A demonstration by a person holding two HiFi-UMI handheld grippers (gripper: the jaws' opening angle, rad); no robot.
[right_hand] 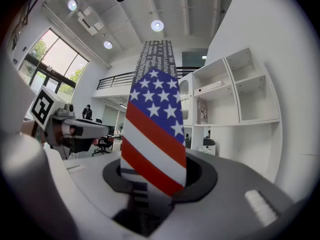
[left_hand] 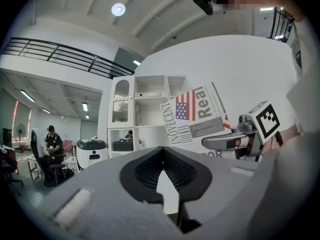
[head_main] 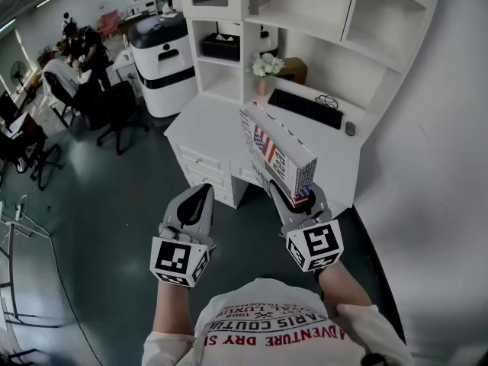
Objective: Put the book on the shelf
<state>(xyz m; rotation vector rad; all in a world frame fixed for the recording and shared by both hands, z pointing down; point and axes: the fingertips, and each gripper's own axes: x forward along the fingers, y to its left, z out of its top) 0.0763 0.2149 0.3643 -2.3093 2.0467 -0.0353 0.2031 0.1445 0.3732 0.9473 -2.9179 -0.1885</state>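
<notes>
The book (head_main: 278,158), with a stars-and-stripes cover and newsprint lettering, stands tilted over the white desk (head_main: 221,120). My right gripper (head_main: 296,198) is shut on its lower corner, and in the right gripper view the book (right_hand: 155,129) rises straight out of the jaws. My left gripper (head_main: 200,197) hangs beside it on the left, shut with nothing in it. The white shelf unit (head_main: 305,14) stands behind the desk with open compartments. From the left gripper view I see the book (left_hand: 197,116) and the right gripper (left_hand: 235,140) to the right.
On the desk lie a black keyboard (head_main: 305,107), a mouse (head_main: 349,128) and a flower pot (head_main: 267,67). A white machine (head_main: 164,59) stands left of the shelf. People sit at tables (head_main: 76,56) far left, with a black chair (head_main: 114,109). A white wall is on the right.
</notes>
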